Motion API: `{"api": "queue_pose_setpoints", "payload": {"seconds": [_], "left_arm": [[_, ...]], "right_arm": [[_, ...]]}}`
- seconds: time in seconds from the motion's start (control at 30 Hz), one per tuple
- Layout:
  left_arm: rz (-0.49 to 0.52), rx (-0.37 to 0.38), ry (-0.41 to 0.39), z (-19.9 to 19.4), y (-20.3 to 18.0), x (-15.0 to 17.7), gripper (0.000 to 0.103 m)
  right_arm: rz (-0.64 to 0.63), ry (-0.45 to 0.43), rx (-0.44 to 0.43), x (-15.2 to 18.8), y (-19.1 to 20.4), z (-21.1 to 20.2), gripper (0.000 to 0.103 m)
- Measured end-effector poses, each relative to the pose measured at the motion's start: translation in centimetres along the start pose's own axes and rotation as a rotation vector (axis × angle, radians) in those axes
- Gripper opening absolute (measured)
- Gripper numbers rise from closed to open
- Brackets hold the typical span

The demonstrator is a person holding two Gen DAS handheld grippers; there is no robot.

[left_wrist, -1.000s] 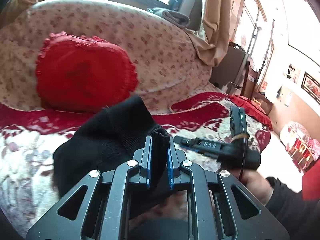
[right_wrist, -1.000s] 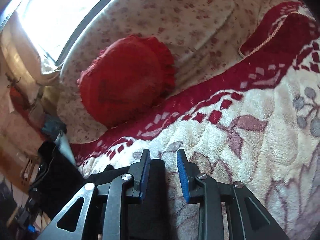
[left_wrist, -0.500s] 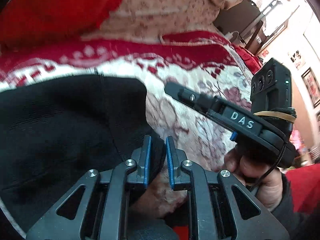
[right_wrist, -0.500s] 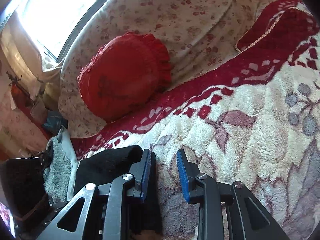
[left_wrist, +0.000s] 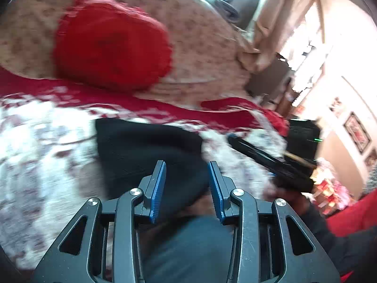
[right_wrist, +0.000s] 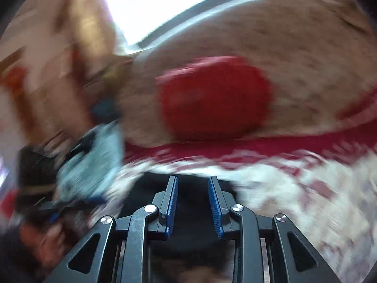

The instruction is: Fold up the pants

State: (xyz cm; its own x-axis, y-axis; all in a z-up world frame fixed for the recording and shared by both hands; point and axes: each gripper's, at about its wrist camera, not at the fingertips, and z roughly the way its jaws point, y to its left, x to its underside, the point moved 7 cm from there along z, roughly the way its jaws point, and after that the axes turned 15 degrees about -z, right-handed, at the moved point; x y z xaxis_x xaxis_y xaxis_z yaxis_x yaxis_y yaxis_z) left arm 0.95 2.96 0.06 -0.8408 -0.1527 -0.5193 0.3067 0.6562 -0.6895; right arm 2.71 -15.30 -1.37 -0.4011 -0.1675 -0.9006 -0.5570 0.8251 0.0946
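The black pants point(left_wrist: 146, 151) lie in a folded bundle on the white and red blanket point(left_wrist: 35, 153). My left gripper point(left_wrist: 186, 165) hovers just in front of them. Its jaws are opening, and the blue pads point(left_wrist: 156, 188) stand clear of the cloth. Right of the bundle, a hand holds my right gripper point(left_wrist: 259, 155), which points left across the blanket. The right wrist view is blurred by motion: my right gripper point(right_wrist: 192, 179) stands open above the pants point(right_wrist: 193, 212), nothing pressed between its pads.
A round red cushion point(left_wrist: 110, 44) leans on the floral sofa back point(left_wrist: 200, 47) behind the blanket. A beige curtain point(left_wrist: 271, 23) hangs at the right. A light blue-grey cloth point(right_wrist: 94, 160) lies beyond the blanket's left end, near a person's hand point(right_wrist: 42, 235).
My left gripper has let go of the pants' edge, its jaws have widened and it has drawn back. The bundle now lies on the blanket. The right gripper has rolled and its view has swung.
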Motion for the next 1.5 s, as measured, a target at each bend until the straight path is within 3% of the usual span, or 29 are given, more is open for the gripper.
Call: {"api": "queue_pose_setpoints", "payload": {"seconds": [0.07,0.13,0.23,0.27,0.37,0.47,0.57,0.67,0.73,0.8,0.87,0.93,0.97,1.0,1.07,1.17,1.23,1.27,1.3,1.33,1.37,1.4,1.5], "left_arm": [[-0.025,-0.055,0.021,0.4,2.0,0.7,0.023],[-0.047,-0.074,0.067,1.9,3.2,1.8,0.015],[-0.066,-0.108,0.157,5.3,5.0,3.8,0.007],[-0.084,-0.118,0.181,6.3,5.6,4.3,0.002],[-0.134,-0.071,0.175,7.4,6.0,4.0,0.002],[-0.069,-0.108,0.175,7.3,4.8,4.0,0.002],[-0.035,-0.066,0.129,5.6,2.5,2.3,0.002],[0.015,-0.080,0.016,4.5,0.5,-1.4,0.003],[0.035,-0.126,-0.020,5.0,0.4,-3.8,0.003],[0.016,-0.187,-0.026,6.8,1.4,-5.8,0.003],[-0.029,-0.256,0.027,9.6,3.6,-6.4,0.003],[-0.057,-0.341,0.122,12.2,6.9,-5.0,0.003],[-0.037,-0.352,0.094,12.7,7.4,-4.9,0.004],[-0.034,-0.359,0.087,12.9,7.5,-4.9,0.004],[-0.069,-0.359,0.088,12.9,7.8,-5.0,0.004],[-0.031,-0.368,0.076,12.7,7.3,-5.2,0.003],[-0.064,-0.315,0.052,11.4,6.5,-5.9,0.003],[-0.094,-0.279,0.031,10.3,6.0,-6.2,0.011],[-0.115,-0.243,0.004,8.8,5.9,-6.2,0.029],[-0.129,-0.206,-0.029,7.3,5.9,-6.2,0.043],[-0.138,-0.185,-0.055,6.4,6.0,-6.1,0.067],[-0.160,-0.163,-0.081,5.4,6.4,-5.8,0.073],[-0.239,-0.120,-0.027,5.7,8.1,-4.5,0.073]], "right_arm": [[-0.087,0.069,-0.062,0.7,2.4,1.1,0.026],[-0.138,0.183,-0.026,2.3,3.0,2.5,0.026],[-0.102,0.383,0.046,6.1,1.2,4.7,0.025],[-0.093,0.407,0.049,6.8,0.7,5.0,0.023],[-0.050,0.400,0.032,7.1,-0.1,5.3,0.023],[-0.028,0.396,0.020,7.0,-0.3,5.4,0.023],[-0.045,0.363,0.011,6.0,0.3,4.5,0.023],[-0.043,0.207,0.058,3.3,-0.5,2.6,0.023],[-0.025,0.130,0.153,1.8,-2.0,2.3,0.023],[-0.004,0.089,0.182,0.9,-2.8,2.9,0.023],[-0.017,0.112,0.191,0.6,-3.3,4.9,0.023],[-0.016,0.261,0.225,2.8,-4.5,8.4,0.023],[0.005,0.328,0.214,4.5,-5.1,9.7,0.023],[0.024,0.286,0.219,4.7,-5.5,9.8,0.021],[0.058,0.292,0.201,4.9,-5.8,9.8,0.021],[0.090,0.236,0.177,4.8,-5.9,9.2,0.022],[0.187,0.165,0.133,4.0,-6.3,7.6,0.023],[0.239,0.120,0.121,3.7,-6.8,6.4,0.023],[0.277,0.079,0.116,3.0,-7.3,5.2,0.025],[0.320,0.031,0.116,2.9,-7.6,3.9,0.034],[0.356,-0.005,0.120,3.0,-7.8,2.7,0.041],[0.399,-0.035,0.117,3.3,-8.2,1.9,0.051],[0.491,0.021,0.002,4.9,-8.0,3.0,0.053]]}}
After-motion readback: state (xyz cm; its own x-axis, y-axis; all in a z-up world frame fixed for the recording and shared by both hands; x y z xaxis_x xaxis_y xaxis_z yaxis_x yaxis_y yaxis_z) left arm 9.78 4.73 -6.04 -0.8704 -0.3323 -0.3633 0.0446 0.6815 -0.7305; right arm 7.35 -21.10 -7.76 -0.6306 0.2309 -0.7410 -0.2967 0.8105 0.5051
